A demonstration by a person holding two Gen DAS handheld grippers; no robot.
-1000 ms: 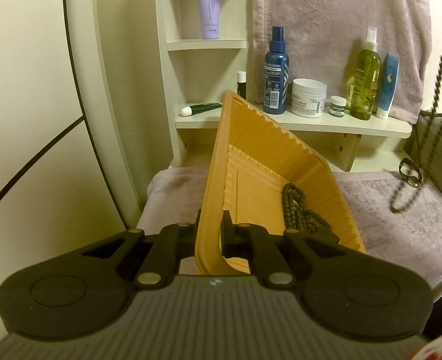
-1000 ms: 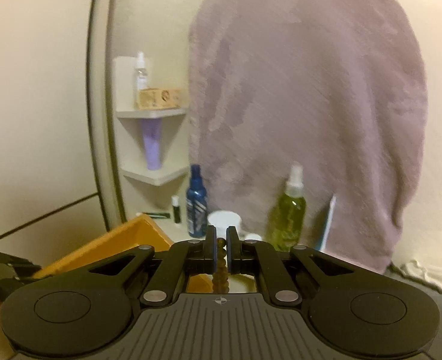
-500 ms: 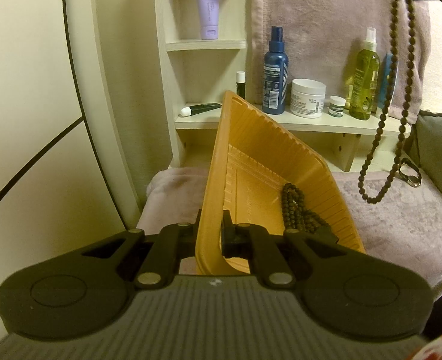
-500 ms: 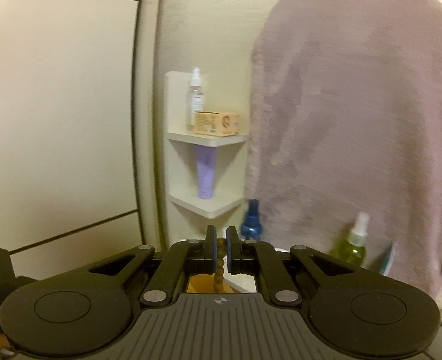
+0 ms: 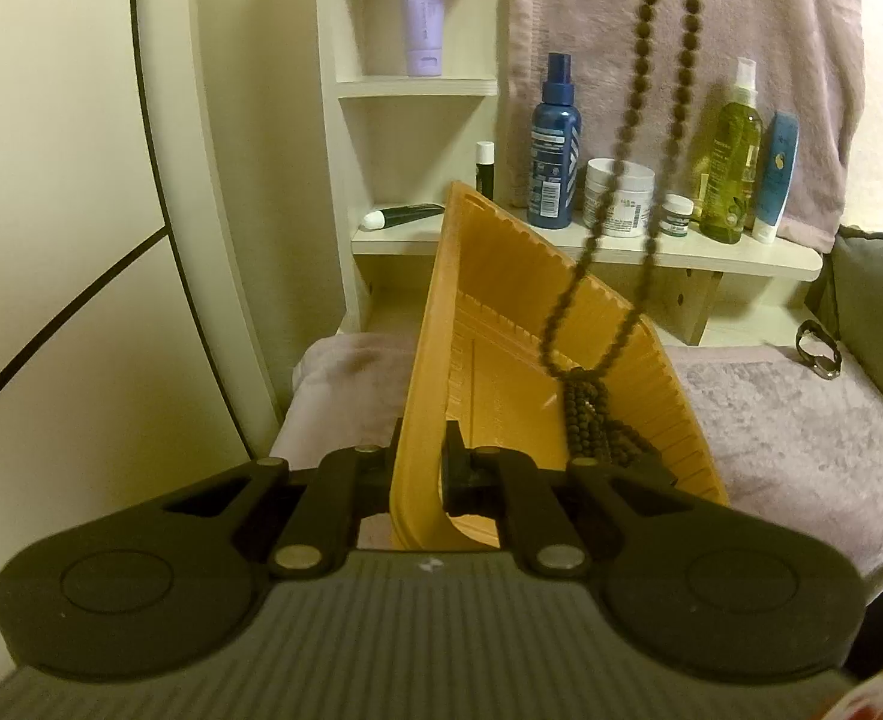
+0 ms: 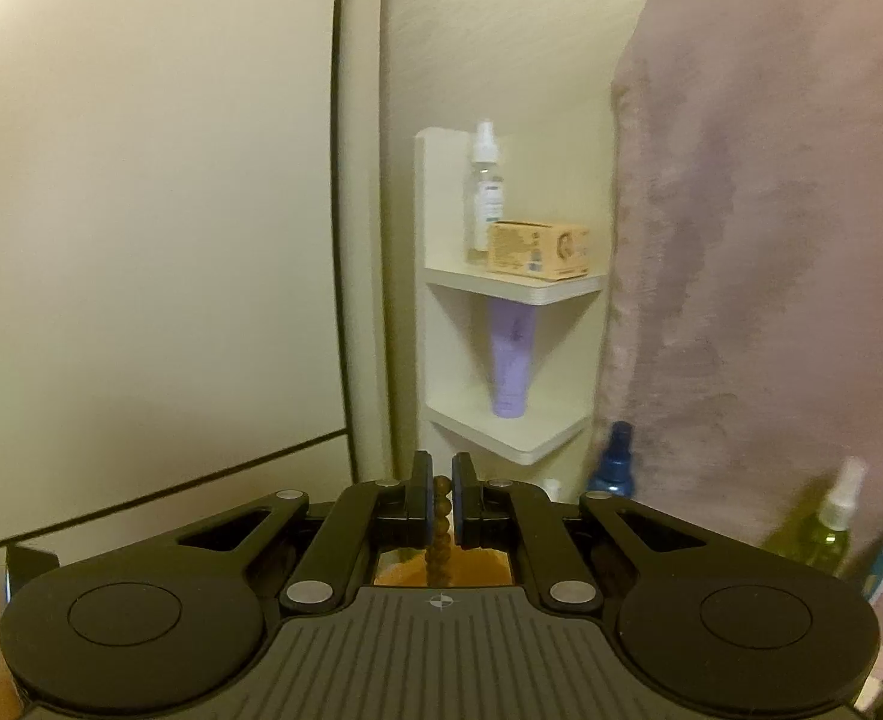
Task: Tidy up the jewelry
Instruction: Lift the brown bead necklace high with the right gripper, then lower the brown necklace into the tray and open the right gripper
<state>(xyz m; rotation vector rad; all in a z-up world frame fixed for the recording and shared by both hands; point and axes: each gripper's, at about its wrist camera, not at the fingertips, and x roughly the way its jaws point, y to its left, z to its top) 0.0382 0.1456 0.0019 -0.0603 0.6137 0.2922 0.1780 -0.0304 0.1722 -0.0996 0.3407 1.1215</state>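
Swung leftward since before, the bead necklace (image 5: pixel 638 120) now dangles over the orange tray (image 5: pixel 501 324), pinched by the right gripper (image 6: pixel 440 501); its top is cut off. Left gripper (image 5: pixel 420 468) clamps the tray's wall.

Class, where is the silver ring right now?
In the left wrist view, the silver ring lies far right on the mauve towel, right of the orange tray, below the shelf's right end.
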